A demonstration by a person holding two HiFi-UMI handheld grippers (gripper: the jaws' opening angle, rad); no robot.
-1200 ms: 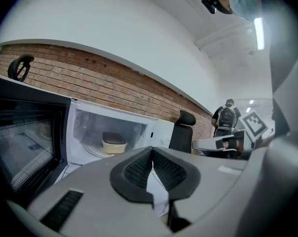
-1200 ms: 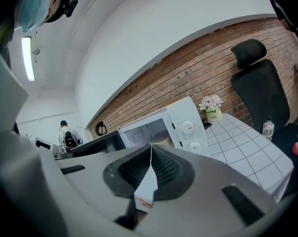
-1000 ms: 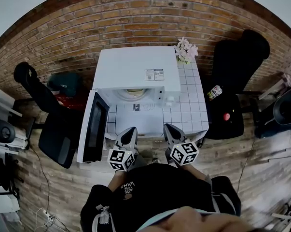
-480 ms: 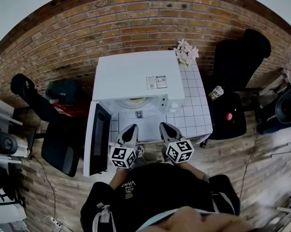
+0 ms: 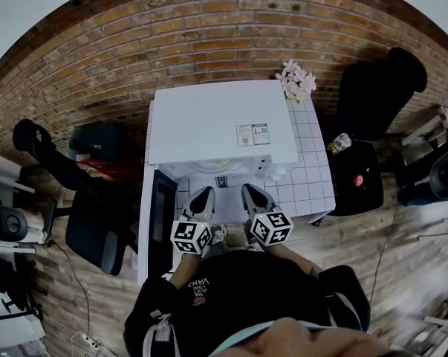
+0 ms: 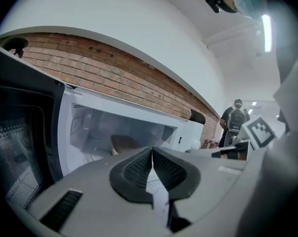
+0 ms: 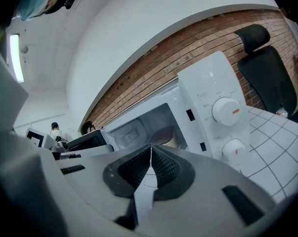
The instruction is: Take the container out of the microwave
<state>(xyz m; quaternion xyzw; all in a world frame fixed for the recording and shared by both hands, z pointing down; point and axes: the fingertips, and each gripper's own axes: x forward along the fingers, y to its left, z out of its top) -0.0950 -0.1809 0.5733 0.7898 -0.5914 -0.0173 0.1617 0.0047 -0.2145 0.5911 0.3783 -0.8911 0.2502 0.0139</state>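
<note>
One brown container (image 6: 124,143) sits inside the white microwave (image 5: 216,121), visible past the jaw tips in both gripper views. The microwave's single door (image 5: 162,218) stands swung open at the left, and two round knobs (image 7: 225,110) sit on its right panel. Two grippers hang side by side before the opening, the left gripper (image 5: 202,197) and the right gripper (image 5: 251,194). Each is clenched on nothing. The microwave stands on one tiled table (image 5: 313,184).
</note>
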